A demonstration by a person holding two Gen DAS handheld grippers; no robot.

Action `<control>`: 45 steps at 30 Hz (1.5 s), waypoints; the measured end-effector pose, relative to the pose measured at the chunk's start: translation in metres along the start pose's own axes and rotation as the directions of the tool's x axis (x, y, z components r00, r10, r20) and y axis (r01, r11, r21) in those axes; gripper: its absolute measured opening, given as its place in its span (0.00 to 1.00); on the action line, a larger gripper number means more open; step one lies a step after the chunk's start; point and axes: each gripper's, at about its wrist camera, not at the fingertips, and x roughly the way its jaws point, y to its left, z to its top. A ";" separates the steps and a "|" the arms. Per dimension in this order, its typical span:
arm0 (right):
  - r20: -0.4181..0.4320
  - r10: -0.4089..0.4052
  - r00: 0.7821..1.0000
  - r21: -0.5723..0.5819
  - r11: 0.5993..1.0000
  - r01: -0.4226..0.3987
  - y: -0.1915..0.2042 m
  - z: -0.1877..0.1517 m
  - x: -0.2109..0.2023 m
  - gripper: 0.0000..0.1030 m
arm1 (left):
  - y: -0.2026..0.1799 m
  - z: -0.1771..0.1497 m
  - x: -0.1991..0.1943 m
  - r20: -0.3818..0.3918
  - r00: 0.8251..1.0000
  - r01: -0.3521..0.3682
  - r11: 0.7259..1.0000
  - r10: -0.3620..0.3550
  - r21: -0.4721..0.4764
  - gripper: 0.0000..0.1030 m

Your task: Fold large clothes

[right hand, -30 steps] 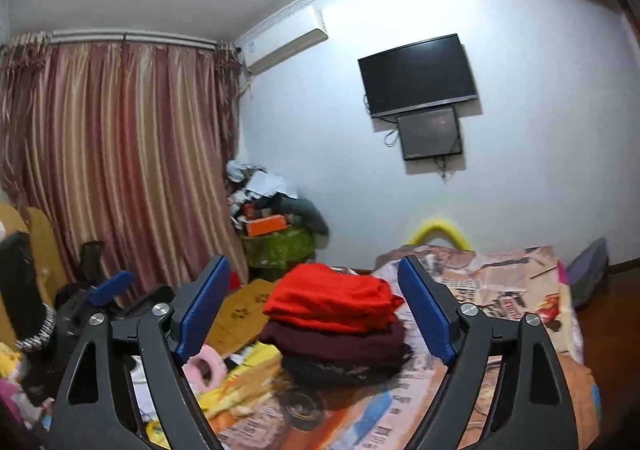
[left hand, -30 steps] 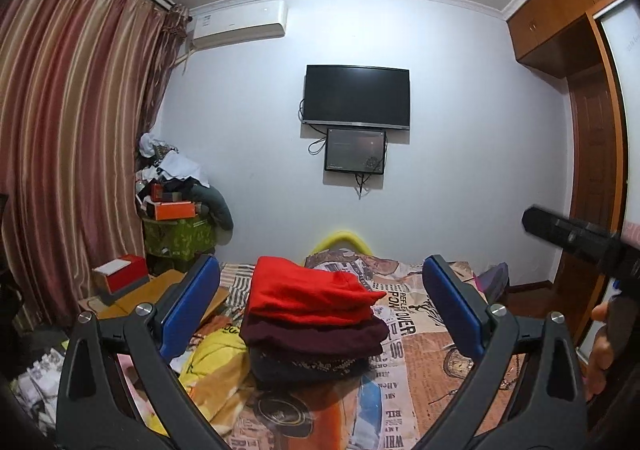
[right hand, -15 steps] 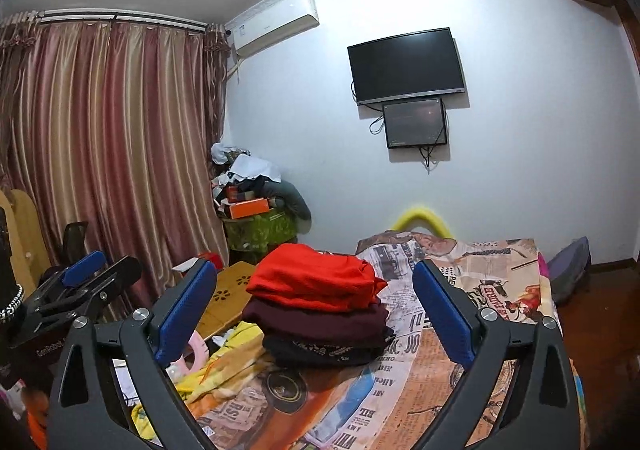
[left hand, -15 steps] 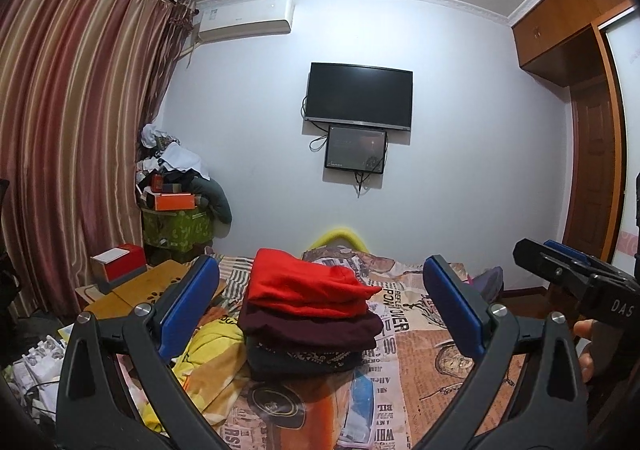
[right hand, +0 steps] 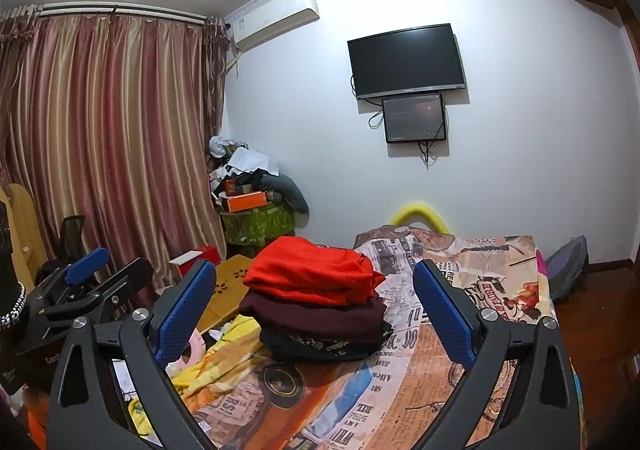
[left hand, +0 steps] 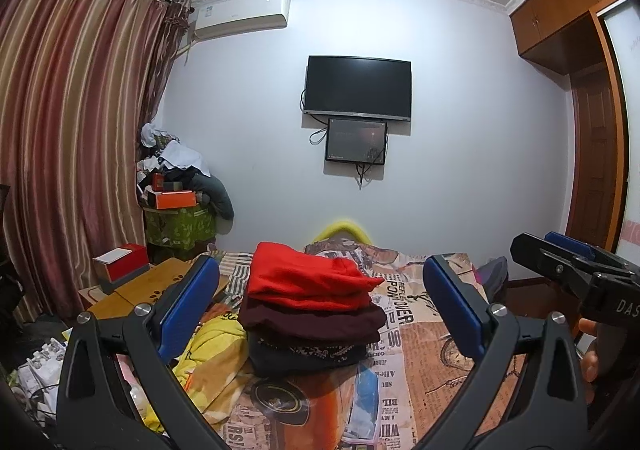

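Three folded garments are stacked on the bed: a red one on top, a maroon one under it, and a dark patterned one at the bottom. A crumpled yellow garment lies to the left of the stack. My left gripper is open and hangs short of the stack with nothing between its blue pads. My right gripper is also wide open and empty, held short of the stack. Each gripper shows at the edge of the other's view: the right gripper, the left gripper.
The bed's newspaper-print sheet stretches to the right of the stack. A low wooden table with a red box stands at the left. A heap of boxes and cloth fills the corner by the curtain. A purple bag lies beyond the bed.
The right gripper's jaws have spread wider, and its view has swung slightly so the stack sits more centred. In the left view the right gripper has dropped lower. The stack has not moved.
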 end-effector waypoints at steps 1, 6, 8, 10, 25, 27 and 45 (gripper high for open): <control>-0.002 -0.001 1.000 -0.002 1.000 0.001 0.001 0.000 0.000 0.95 | 0.000 0.000 0.001 -0.002 1.000 0.002 1.000 -0.002 0.001 1.00; -0.009 -0.003 1.000 -0.010 1.000 0.003 0.003 -0.001 0.001 0.95 | -0.002 -0.001 0.003 -0.010 1.000 0.011 1.000 -0.011 0.004 1.00; -0.013 -0.004 1.000 -0.013 1.000 0.004 0.003 -0.001 0.002 0.95 | -0.003 -0.002 0.003 -0.011 1.000 0.013 1.000 -0.013 0.005 1.00; -0.015 -0.007 1.000 -0.015 1.000 0.006 0.004 -0.001 0.002 0.95 | -0.003 -0.002 0.005 -0.013 1.000 0.016 1.000 -0.016 0.005 1.00; -0.018 -0.012 1.000 -0.015 1.000 0.011 0.004 -0.002 0.001 0.95 | 0.003 -0.002 0.008 -0.024 0.999 0.032 0.999 -0.032 -0.016 1.00; -0.018 -0.014 1.000 -0.017 1.000 0.014 0.004 -0.002 0.001 0.95 | 0.004 -0.003 0.008 -0.028 0.999 0.033 0.999 -0.033 -0.019 1.00; -0.015 -0.032 0.999 -0.026 0.999 0.031 0.006 0.001 -0.001 0.95 | 0.001 -0.006 0.015 -0.034 0.997 0.065 0.998 -0.065 -0.012 1.00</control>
